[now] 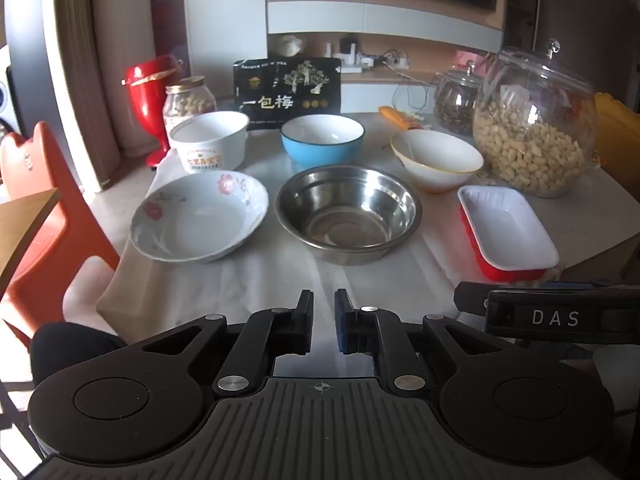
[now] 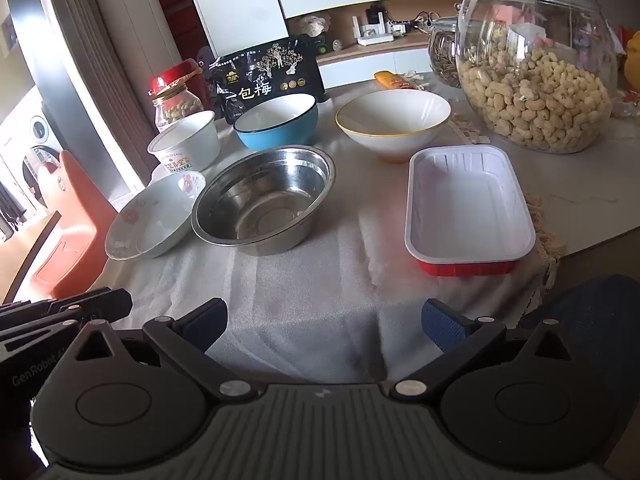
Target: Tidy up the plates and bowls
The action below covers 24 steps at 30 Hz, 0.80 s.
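front row: floral plate [image 1: 199, 216] left | steel bowl [image 1: 348, 212] middle | tray [image 1: 507, 230] right

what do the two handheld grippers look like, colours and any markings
Both are matte black plastic with a ribbed grey deck, round pivot discs and silver bolts on the linkage arms. The left gripper and the right gripper each carry blue textured pads on the fingers. White lettering shows on the bodies: "DAS" on the right unit, "GenRobot" on the left one. No cables, sleeves or hands are visible.

5 bowls [image 1: 348, 212], 1 tray [image 1: 506, 232], 3 jars [image 1: 534, 128]
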Motion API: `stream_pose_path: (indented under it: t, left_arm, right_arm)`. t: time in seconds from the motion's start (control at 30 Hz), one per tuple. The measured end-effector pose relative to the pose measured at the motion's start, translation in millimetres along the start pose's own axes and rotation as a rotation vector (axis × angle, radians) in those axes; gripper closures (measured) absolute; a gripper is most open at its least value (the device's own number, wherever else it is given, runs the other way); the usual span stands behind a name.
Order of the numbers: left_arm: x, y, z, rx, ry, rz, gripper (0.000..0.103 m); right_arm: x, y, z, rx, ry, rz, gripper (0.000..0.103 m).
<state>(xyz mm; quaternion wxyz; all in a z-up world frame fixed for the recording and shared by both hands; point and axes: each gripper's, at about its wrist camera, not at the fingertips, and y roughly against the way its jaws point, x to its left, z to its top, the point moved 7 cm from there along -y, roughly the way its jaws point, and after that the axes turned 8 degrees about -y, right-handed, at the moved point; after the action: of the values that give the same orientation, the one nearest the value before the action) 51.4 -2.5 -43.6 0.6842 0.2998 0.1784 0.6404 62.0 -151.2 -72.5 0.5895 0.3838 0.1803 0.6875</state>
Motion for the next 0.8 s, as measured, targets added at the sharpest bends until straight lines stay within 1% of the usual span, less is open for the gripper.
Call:
stream_pose_path:
  t: [0.03, 0.1, 0.13, 0.17, 0.23, 0.3, 0.37, 0.43, 0.5, 0.6, 0.67, 0.73, 0.8]
  left_arm:
    - [-3.4, 2.6, -0.1, -0.005, -0.01, 0.001, 0.089]
    - [-6.1, -4.1, 0.9, 0.032, -0.028, 0.007, 0.088]
    - [-9.2, -0.4, -0.3, 0.009, -0.037, 0.001, 0.088]
    - [-13.8, 1.0, -0.1, 0.007, -0.059, 0.009, 0.088]
    - [-16.1, -5.2, 2.3, 0.037, -0.076, 0.011, 0.088]
    - [-14.4, -5.3, 0.6, 0.034, -0.071, 0.012, 0.088]
    - [-9.8, -3.9, -1.4, 0.034, -0.056, 0.011, 0.088]
    - [-8.4, -3.6, -1.8, 0.034, -0.05, 0.013, 0.088]
    - [-6.0, -4.3, -2.7, 0.04, -0.039, 0.005, 0.088]
    - [-2.4, -4.7, -4.7, 0.03, -0.015, -0.035, 0.088]
    - [-1.8, -5.0, -5.2, 0.006, -0.021, -0.034, 0.088]
    - [-1.1, -3.1, -5.3, -0.008, -0.017, -0.037, 0.088]
    - [-1.7, 1.1, -4.8, -0.025, -0.009, -0.062, 0.088]
  right_arm:
    - [-0.2, 0.0, 1.5, -0.005, -0.011, 0.002, 0.0]
    - [-0.6, 3.4, 9.1, -0.039, -0.053, 0.019, 0.0]
    - [0.6, 8.5, 15.5, -0.074, -0.084, 0.052, 0.0]
    - [-7.4, 13.9, 27.1, -0.118, -0.17, 0.118, 0.0]
    - [-13.6, 30.3, 44.3, -0.187, -0.245, 0.177, 0.0]
    - [-14.2, 38.5, 57.9, -0.221, -0.271, 0.182, 0.0]
    - [-17.4, 40.3, 65.1, -0.224, -0.261, 0.154, 0.0]
    - [-18.6, 34.0, 61.2, -0.195, -0.234, 0.119, 0.0]
    - [-17.8, 22.7, 49.3, -0.129, -0.193, 0.079, 0.0]
    - [-14.3, 1.0, 20.0, -0.009, -0.11, 0.027, 0.0]
    - [-12.0, -6.2, 3.0, 0.04, -0.083, 0.015, 0.0]
    - [-6.8, -6.9, -6.1, 0.062, -0.067, 0.028, 0.0]
    - [-0.7, -3.8, -8.3, 0.051, -0.045, 0.028, 0.0]
